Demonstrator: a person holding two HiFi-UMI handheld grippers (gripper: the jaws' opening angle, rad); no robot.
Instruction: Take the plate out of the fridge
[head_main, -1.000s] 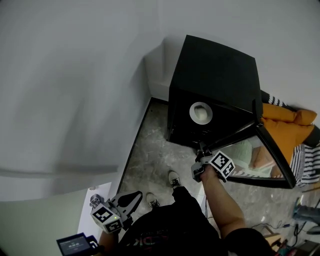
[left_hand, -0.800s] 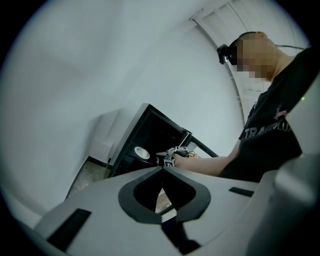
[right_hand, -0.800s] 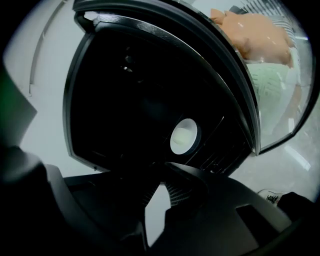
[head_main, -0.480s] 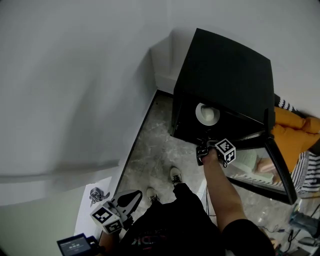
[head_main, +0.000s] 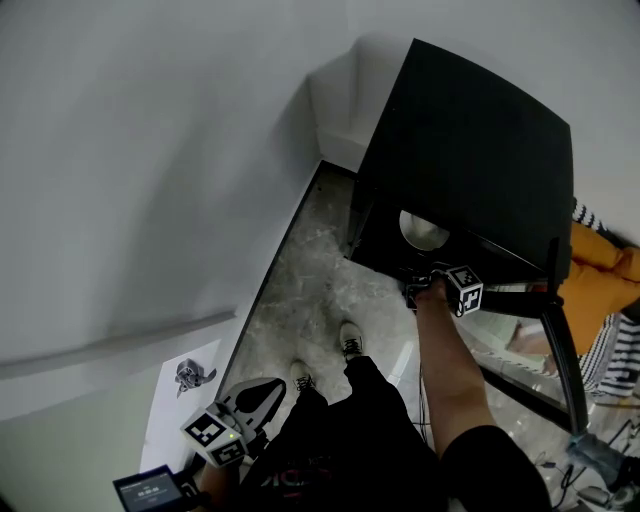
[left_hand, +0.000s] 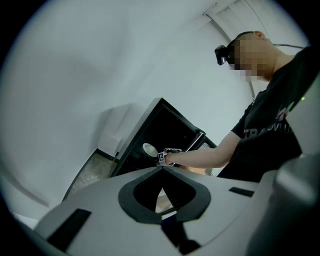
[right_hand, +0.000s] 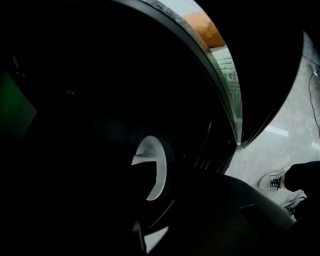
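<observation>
The right claw (head_main: 424, 291) is at the open front of the fridge (head_main: 470, 130). Its jaws have just been opening and stand partly apart, gripping nothing. The white plate (right_hand: 155, 170) shows just ahead through their gap, inside the dark fridge. The left claw (left_hand: 161, 169) hangs low and well apart, with its tips together and empty. The door (head_main: 560, 350) stands open over the floor (head_main: 310, 290).
</observation>
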